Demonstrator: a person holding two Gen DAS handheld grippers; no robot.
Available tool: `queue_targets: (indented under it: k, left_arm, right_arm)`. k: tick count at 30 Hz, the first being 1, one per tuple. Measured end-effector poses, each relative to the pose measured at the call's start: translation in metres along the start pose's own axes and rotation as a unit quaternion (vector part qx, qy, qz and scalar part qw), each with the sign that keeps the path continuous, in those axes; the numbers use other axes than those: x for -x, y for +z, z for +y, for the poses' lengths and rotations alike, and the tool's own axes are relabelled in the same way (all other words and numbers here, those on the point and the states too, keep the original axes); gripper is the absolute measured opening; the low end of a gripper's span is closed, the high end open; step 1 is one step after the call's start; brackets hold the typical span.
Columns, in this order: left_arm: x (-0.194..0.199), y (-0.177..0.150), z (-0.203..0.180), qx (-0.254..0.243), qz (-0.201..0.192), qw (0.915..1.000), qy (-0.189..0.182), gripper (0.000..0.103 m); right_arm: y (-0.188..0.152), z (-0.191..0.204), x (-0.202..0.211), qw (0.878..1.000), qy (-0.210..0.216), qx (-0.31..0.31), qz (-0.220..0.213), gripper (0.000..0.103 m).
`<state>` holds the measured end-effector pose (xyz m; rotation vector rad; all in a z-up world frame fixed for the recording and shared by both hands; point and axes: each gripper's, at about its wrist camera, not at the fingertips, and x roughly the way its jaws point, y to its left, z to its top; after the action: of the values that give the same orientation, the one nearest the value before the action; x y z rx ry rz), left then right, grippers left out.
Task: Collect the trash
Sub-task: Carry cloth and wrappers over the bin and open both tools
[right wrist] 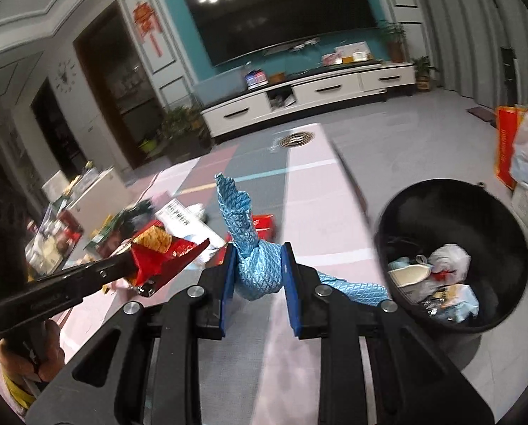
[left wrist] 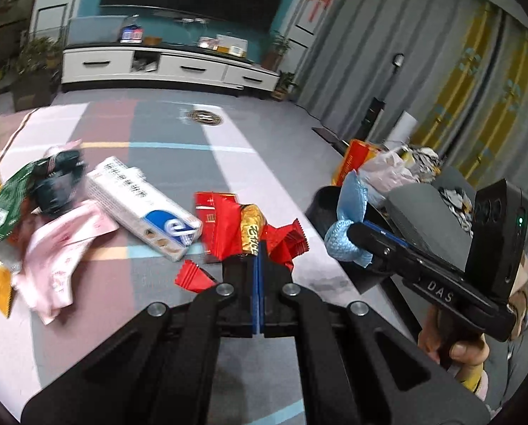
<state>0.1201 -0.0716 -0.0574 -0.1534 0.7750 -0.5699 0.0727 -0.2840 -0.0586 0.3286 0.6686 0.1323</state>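
My left gripper (left wrist: 259,248) is shut on a red and gold snack wrapper (left wrist: 251,225), held above the mat; it also shows in the right wrist view (right wrist: 157,251). My right gripper (right wrist: 257,258) is shut on a crumpled light blue cloth (right wrist: 250,248), seen from the left wrist view (left wrist: 345,233) beside the black trash bin (right wrist: 398,212). The bin holds several pieces of trash. More litter lies on the mat: a white and blue box (left wrist: 140,205), a pink wrapper (left wrist: 62,248), a green packet (left wrist: 9,205) and red wrappers (left wrist: 193,278).
A striped floor mat (left wrist: 179,163) covers the floor. A red bag and plastic bags (left wrist: 381,166) stand behind the bin. A white TV cabinet (left wrist: 164,67) and potted plants (left wrist: 33,63) line the far wall. Curtains (left wrist: 441,71) hang at the right.
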Motion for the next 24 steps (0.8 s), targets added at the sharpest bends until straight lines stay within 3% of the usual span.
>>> queue_targets:
  k: [9, 14, 17, 24]
  left_arm:
    - [-0.044, 0.024, -0.075, -0.07, 0.018, 0.9967, -0.037, 0.001]
    - [-0.083, 0.036, -0.12, -0.098, 0.043, 0.992, -0.067, 0.001]
    - [-0.106, 0.038, -0.141, -0.116, 0.054, 0.9891, -0.073, 0.001]
    - [-0.16, 0.037, -0.156, -0.103, 0.106, 0.9861, -0.077, 0.001]
  right_arm:
    - [0.005, -0.062, 0.034, 0.996, -0.043, -0.063, -0.039, 0.026]
    - [0.008, -0.099, 0.048, 0.989, -0.104, -0.09, -0.061, 0.026]
    - [0.008, -0.122, 0.054, 0.984, -0.103, -0.127, -0.067, 0.026]
    - [0.003, -0.151, 0.044, 0.977, -0.125, -0.165, -0.044, 0.026]
